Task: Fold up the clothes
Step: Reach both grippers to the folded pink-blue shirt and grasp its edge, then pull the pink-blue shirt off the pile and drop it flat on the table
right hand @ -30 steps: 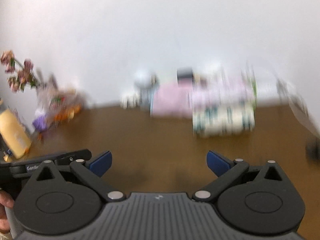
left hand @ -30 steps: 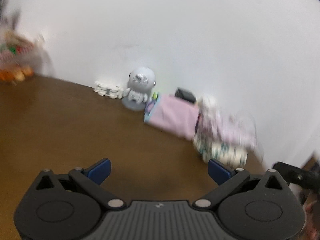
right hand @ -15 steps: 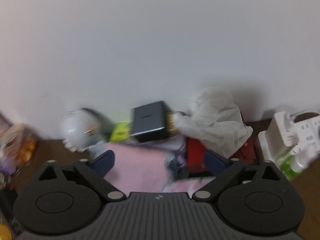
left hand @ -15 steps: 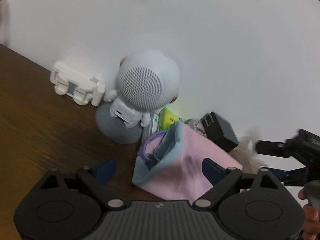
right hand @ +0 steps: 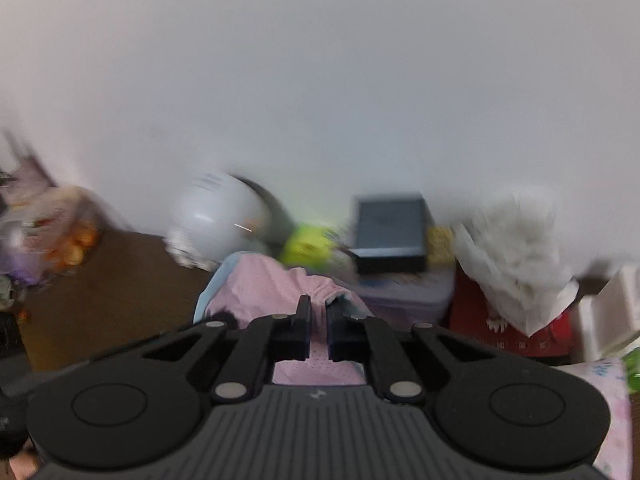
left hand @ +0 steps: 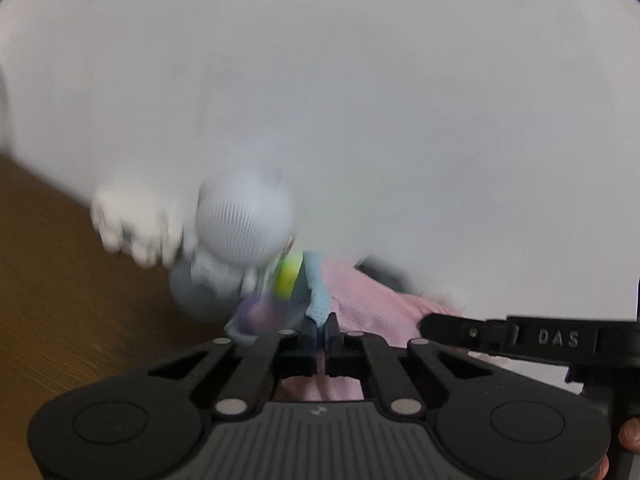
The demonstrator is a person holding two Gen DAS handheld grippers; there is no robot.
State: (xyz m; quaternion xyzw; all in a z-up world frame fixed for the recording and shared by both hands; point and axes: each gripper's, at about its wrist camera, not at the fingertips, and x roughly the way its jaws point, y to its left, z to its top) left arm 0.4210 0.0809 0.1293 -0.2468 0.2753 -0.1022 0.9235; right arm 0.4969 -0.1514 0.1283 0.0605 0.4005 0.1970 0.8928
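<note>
On my left wrist view, the left gripper (left hand: 320, 330) has its jaws pinched together on the light-blue trimmed edge of the pink mesh garment (left hand: 368, 304), with the fabric rising up out of the narrow gap between the fingers. The garment lies at the back of the brown wooden table (left hand: 60, 300), close to the white wall (left hand: 360, 100). Just to its left I see a round white speaker-like robot figure (left hand: 244, 224) on a grey base, blurred by motion, and a white plastic stand (left hand: 128, 224) beside that. A neon-green item (left hand: 289, 276) shows between the figure and the cloth. The black body of my other tool, lettered "DAS", crosses the right side of this view.

On my right wrist view, the right gripper (right hand: 318, 320) is likewise clamped onto the same pink garment (right hand: 264, 284), the cloth bunched between its closed fingers and running down under them. The blue trim curls along the garment's left edge. Behind it sit a dark grey box (right hand: 390, 232), the neon-green packet (right hand: 308, 246), and the white figure (right hand: 218, 220). To the right is a crumpled white plastic bag (right hand: 516, 248) over something red (right hand: 500, 332), and a pale patterned cloth (right hand: 600, 384) at the lower right edge. At far left, a blurred cluster of orange and purple items (right hand: 48, 236) stands on the table.
</note>
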